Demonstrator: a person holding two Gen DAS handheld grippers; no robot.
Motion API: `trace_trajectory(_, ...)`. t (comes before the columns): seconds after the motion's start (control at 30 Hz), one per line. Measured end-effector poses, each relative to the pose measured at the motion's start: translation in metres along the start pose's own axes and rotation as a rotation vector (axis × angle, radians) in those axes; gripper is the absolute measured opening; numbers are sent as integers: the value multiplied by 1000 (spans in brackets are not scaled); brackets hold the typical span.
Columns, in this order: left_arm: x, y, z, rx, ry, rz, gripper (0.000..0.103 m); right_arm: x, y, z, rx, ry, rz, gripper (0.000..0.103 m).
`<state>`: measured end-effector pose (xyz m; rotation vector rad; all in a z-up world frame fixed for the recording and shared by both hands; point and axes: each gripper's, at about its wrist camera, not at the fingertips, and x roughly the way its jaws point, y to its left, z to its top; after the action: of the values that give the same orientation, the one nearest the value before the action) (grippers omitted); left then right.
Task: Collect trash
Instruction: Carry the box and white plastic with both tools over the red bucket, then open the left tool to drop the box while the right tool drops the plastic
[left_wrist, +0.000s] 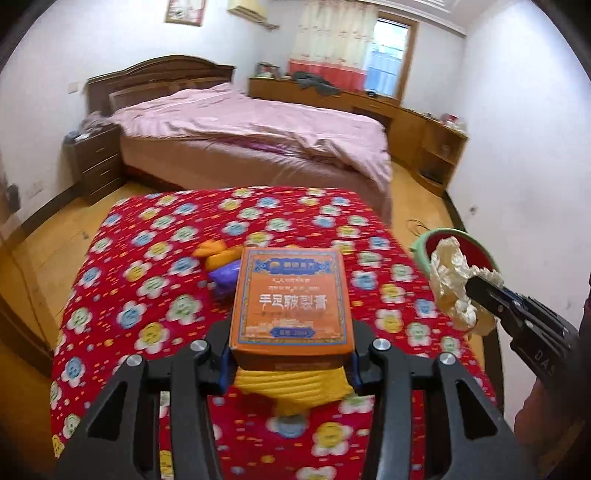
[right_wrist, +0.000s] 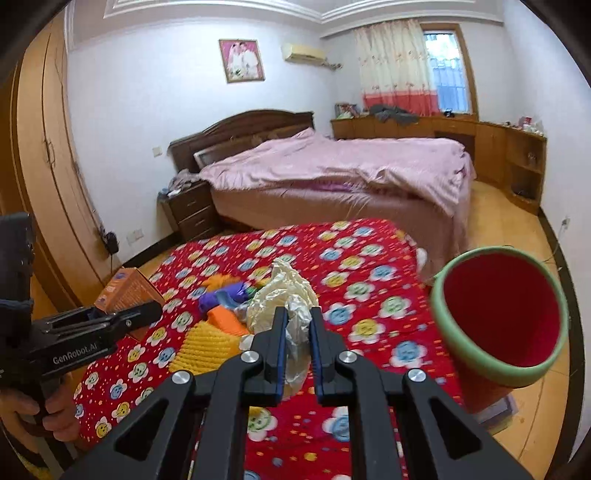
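Now step: carrying trash to the red, green-rimmed round bin (right_wrist: 502, 317).
Left tongs (left_wrist: 291, 354): clamping orange cardboard box (left_wrist: 291, 299), left of bin.
Right tongs (right_wrist: 297, 321): pinching crumpled cream plastic wrapper (right_wrist: 284, 291), beside bin.
Next: probably swing over the bin, then release.

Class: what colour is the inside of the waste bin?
Red, with a green rim; the bin shows best in the right wrist view.

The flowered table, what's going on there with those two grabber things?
A person is clearing trash off the red flowered cloth. The left tongs grip an orange box; the right tongs are shut on crumpled paper. More scraps lie on the cloth. A green-rimmed bin waits at the right.
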<state>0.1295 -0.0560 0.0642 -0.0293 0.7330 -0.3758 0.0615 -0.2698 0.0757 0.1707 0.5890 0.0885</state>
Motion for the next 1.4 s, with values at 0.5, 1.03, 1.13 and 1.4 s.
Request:
trace_trajectory(0.5, 25, -141, 54, 182, -18, -180, 46, -72, -110, 36, 104, -142, -232, 13)
trace_trajectory(1.03, 166, -251, 35, 257, 170, -278, 46, -26, -244, -2, 299, -4, -329, 13)
trace_trajectory(1.13, 185, -258, 31, 269, 212, -292, 46, -12, -260, -10, 324, 34, -339, 13)
trace_trajectory(1.4, 195, -267, 26, 345, 200, -241, 65, 6, -273, -17, 329, 59, -340, 39)
